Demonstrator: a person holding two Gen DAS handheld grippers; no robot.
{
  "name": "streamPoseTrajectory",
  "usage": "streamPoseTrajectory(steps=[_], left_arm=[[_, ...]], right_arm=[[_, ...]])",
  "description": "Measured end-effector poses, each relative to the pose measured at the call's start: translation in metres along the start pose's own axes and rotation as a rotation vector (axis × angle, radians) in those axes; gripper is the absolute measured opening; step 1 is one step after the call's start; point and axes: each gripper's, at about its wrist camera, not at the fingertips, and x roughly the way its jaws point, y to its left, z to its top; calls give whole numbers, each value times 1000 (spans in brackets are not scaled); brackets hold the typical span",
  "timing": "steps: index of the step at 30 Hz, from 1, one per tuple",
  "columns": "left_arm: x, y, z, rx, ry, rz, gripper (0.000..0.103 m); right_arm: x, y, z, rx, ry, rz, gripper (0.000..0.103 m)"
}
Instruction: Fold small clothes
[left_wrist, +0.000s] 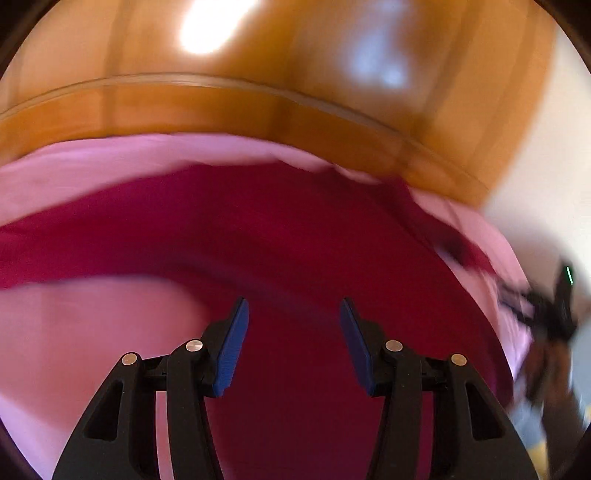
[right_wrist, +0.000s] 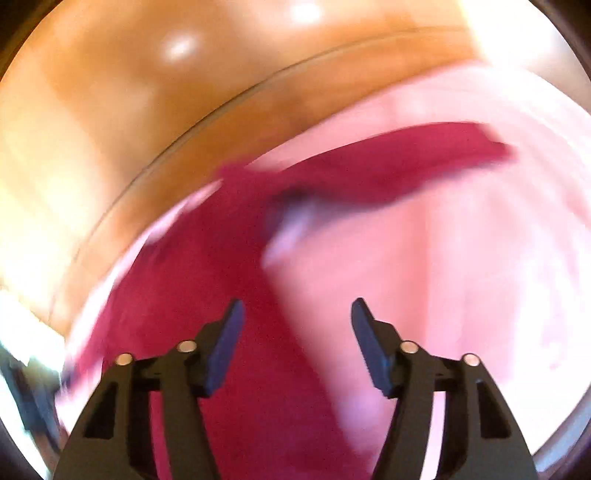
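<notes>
My left gripper hangs with its blue-padded fingers spread and nothing between them; only the crimson garment shows through the gap, well below the pads. My right gripper is the same: fingers apart, pinching nothing, with the garment's edge lying under the gap and the pink sheet showing to the right of it.

The garment lies on that pink sheet, spread across it in the left wrist view, close to the glossy wooden board that rims the far side. In the right wrist view one narrow part, perhaps a sleeve or a leg, stretches away up and to the right. Both views are smeared, so I cannot make out seams, hems or what kind of garment this is, nor whether any fold is in it yet.

That blur is my main worry. If I close on cloth while the views smear like this, I may catch the wrong spot, or pinch the pink sheet along with the garment, since the two lie flat against each other. Lifting then would drag the bedding and rumple whatever lies neat. A grip through only one layer could also let the garment sag unevenly, so the fold comes out crooked. At the far right of the left wrist view a dark blurred shape shows, which I judge to be my other gripper. Both working over the same small piece could mean a collision, or a pull in opposite directions.
</notes>
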Motion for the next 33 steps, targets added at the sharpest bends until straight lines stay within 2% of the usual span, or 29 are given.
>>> streamPoseTrajectory(steps=[1,4,7,10,12,13,14,15,16,18,20,24,25,27,28,29,30,33], left_arm=[[8,-14,-8,25,26,-23,50],[23,-36,-27,18,85,-74,50],[31,-41,-40,17,126,-60,50],[40,-33,-39,8,155,-56,50],[43,-27,-39,-6,170,-61,50],[43,-24,-40,-16,172,-70,50],[43,-24,-40,-16,176,-71,50],[42,-24,-41,-12,181,-70,50],[40,-25,-43,-4,184,-69,50],[42,-25,-43,9,191,-69,50],[43,-24,-43,22,202,-70,50],[45,-23,-44,43,222,-71,50],[44,-23,-44,42,228,-70,50],[37,-22,-43,44,232,-64,50],[33,-21,-43,41,228,-56,50],[27,-17,-43,32,224,-47,50],[20,-13,-45,16,218,-35,50],[-7,7,-51,-47,180,13,50]], right_arm=[[1,-22,15,65,-18,-14,56],[19,-71,51,223,-38,-30,55],[44,-93,78,300,-45,-68,53],[70,-99,99,333,-51,-96,51],[86,-96,110,322,-48,-116,47],[91,-96,117,302,-38,-138,37],[94,-93,123,267,-28,-170,19],[92,-91,129,222,-24,-208,10],[88,-86,138,169,-38,-243,6],[70,-92,151,109,-109,-300,6],[53,-106,171,111,-164,-346,6],[58,-119,191,76,-161,-405,6],[67,-121,190,65,-128,-423,6],[74,-124,183,62,-105,-442,18],[73,-124,179,58,-101,-437,34],[70,-123,174,57,-101,-425,57],[64,-120,166,56,-103,-395,63],[36,-103,136,-5,-60,-265,64]])
